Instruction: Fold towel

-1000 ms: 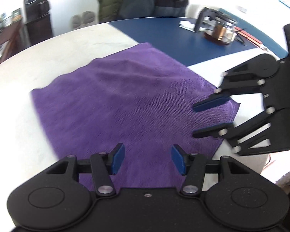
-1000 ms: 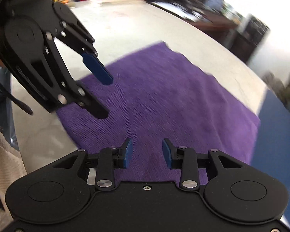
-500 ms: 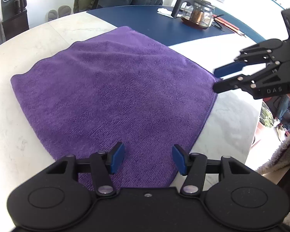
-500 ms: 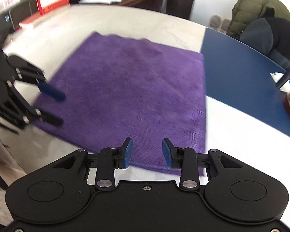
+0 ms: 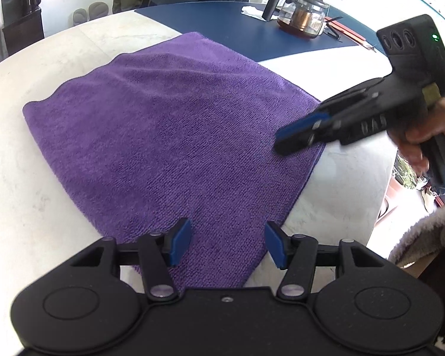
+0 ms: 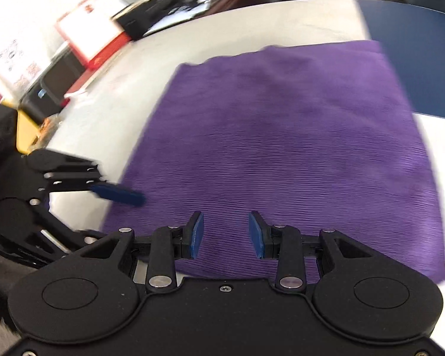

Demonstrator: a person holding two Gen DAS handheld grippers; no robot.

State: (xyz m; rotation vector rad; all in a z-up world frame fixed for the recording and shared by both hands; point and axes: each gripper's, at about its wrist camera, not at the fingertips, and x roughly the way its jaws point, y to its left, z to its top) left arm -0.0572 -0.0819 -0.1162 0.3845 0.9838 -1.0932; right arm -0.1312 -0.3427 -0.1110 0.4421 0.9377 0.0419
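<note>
Towel (image 5: 175,136) is lying flat on the desk (image 5: 29,207), unfolded. Right claw (image 5: 284,139) has been swinging to the right edge; left claw (image 5: 227,244) is hovering at the near edge. Both are standing apart, gripping nothing, so folding is about to begin.

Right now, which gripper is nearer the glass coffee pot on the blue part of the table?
Right. The right gripper sits at the purple towel's edge on the side facing the coffee pot; the left gripper is over the towel's near corner, farther away.
</note>
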